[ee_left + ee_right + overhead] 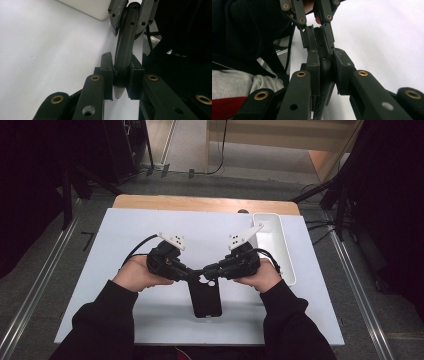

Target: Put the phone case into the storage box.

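both grippers, left [192, 273] and right [209, 270], pinch my black phone case [205, 297] by its top edge over the white table [125, 235].
looks light, thin, bendy; i'd keep gripping the rim, either side of the camera cutout.

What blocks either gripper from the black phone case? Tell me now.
Nothing visible does. The left gripper and right gripper each already have their jaws shut on the top edge of the phone case, one from each side, above the white table.
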`<state>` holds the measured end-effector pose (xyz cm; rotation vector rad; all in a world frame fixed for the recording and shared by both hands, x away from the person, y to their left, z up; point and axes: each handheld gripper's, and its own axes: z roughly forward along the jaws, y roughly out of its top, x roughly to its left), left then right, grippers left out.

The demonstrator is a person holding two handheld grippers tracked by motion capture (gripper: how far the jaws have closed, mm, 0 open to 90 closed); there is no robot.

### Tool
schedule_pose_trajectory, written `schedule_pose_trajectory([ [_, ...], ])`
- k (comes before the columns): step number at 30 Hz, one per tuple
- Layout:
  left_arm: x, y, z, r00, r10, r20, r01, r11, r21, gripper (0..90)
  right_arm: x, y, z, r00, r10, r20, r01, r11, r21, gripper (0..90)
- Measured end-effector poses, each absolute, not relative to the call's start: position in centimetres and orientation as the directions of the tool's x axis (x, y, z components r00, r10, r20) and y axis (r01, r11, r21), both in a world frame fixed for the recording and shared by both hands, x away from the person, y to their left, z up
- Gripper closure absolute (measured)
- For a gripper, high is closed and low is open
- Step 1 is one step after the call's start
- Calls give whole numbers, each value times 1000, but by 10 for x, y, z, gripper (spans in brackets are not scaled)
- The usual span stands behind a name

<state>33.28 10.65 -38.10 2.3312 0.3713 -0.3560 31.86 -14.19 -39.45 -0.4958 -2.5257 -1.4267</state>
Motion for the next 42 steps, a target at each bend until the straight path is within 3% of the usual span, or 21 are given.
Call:
schedule_pose_trajectory([
  [11, 334, 107, -377, 902, 150, -404, 388, -688, 612, 790, 318, -143, -393, -920, 178, 350, 392, 467, 793, 732],
  [14, 334, 107, -376, 894, 167, -416, 408, -687, 601, 791, 318, -143, -394, -902, 182, 391, 430, 461, 776, 651],
  [23, 336, 114, -372, 886, 203, -417, 436, -671, 599, 790, 313, -146, -388, -909, 249, 335, 413, 430, 803, 375],
  [35, 341, 126, -365, 848, 303, -435, 521, -624, 582, 790, 311, -152, -390, -879, 350, 324, 447, 371, 814, 171],
  [42, 344, 132, -362, 834, 355, -423, 550, -594, 586, 789, 311, -153, -398, -843, 435, 316, 467, 301, 832, 0],
])
